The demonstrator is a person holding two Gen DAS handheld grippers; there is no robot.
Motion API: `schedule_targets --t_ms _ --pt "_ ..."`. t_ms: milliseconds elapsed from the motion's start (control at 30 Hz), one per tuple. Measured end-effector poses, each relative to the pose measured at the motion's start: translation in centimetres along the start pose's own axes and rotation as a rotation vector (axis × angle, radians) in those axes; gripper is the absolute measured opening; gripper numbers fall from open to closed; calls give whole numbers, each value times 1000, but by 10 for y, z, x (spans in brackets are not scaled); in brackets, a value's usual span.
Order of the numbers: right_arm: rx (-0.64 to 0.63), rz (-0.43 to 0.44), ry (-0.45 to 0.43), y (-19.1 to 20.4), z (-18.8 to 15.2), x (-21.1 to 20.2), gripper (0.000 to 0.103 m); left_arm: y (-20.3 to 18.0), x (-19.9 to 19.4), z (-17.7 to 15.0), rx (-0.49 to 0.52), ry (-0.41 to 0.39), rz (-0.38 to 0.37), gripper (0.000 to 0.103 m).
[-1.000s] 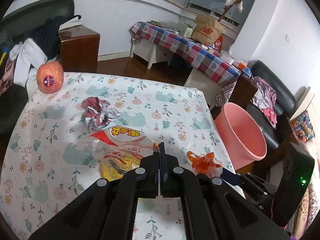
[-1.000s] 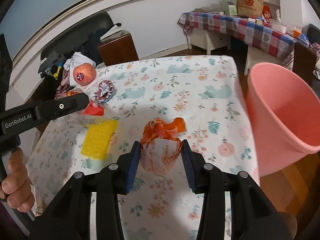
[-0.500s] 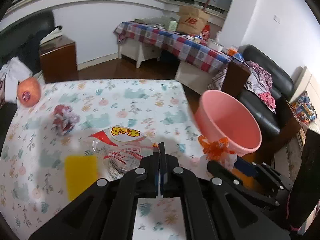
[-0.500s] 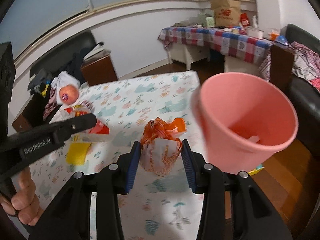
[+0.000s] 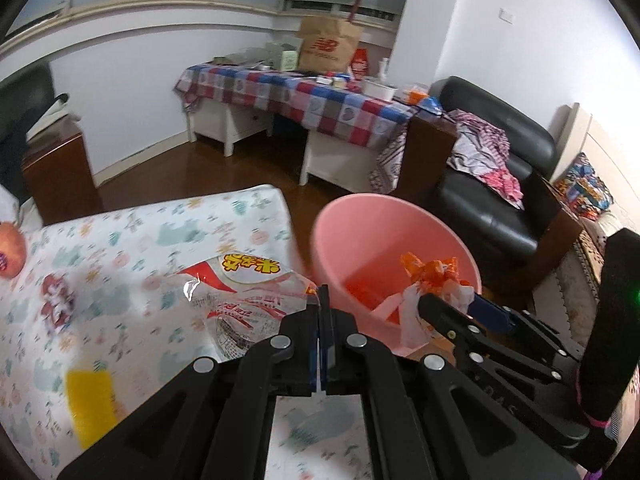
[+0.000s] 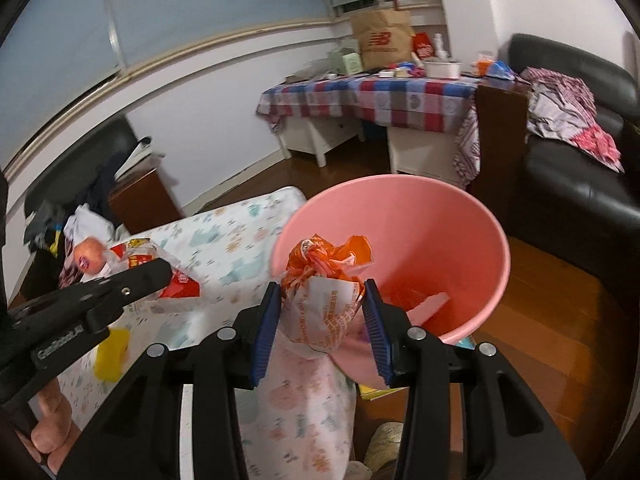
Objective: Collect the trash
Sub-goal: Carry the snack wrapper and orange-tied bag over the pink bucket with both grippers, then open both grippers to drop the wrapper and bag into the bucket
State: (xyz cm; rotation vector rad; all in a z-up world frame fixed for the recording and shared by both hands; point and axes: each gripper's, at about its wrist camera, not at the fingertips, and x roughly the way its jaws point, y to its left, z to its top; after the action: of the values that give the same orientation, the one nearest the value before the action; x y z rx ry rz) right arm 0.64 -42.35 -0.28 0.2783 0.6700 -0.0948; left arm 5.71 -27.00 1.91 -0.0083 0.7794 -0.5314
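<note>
Orange-and-white crumpled wrapper (image 6: 326, 300) clamped between blue pads (image 6: 266, 332) of right tool (image 6: 320, 330), raised over near rim of pink bin (image 6: 496, 280), which stands on wood floor (image 6: 560, 320) just off the desk (image 5: 132, 232) edge. Same wrapper visible from left wrist view, over the bin mouth (image 5: 434, 276). Inside the bin some orange scraps and a pale strip at the bottom. Left tool (image 5: 322, 312) has its tips pressed together, pinching the edge of a clear plastic bag with red and yellow print (image 5: 244, 288); the bag is lifted off the floral cloth, near the desk's bin side. In the right wrist view that left tool (image 6: 160, 270) comes in from the left with the bag bunched at its tip, and a person's hand (image 6: 48, 432) shows at lower left. Remaining on the desk: yellow sponge-like square (image 5: 90, 408) at near left, blurred; small red-and-white crumpled wrapper (image 5: 56, 300) farther left; apple with sticker (image 5: 10, 254) at far left edge. Background: checked-cloth side table (image 5: 320, 100) with a brown paper bag (image 5: 328, 46), black sofa (image 5: 500, 184) with clothes on it.
</note>
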Motion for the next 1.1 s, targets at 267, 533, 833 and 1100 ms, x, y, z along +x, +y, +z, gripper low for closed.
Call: schedule_targets --t_ms 267,533,833,1100 --pt "34 -37 -6 -24 3 8 43 -28 18 12 16 0 -144 0" --pt "63 -45 -13 -42 7 16 43 -47 45 20 32 34 -196 0" --pt "68 -39 32 -46 7 32 44 -46 75 19 22 98 -183 0" --pt "101 -49 64 -53 0 39 44 -42 80 14 5 107 -174 25"
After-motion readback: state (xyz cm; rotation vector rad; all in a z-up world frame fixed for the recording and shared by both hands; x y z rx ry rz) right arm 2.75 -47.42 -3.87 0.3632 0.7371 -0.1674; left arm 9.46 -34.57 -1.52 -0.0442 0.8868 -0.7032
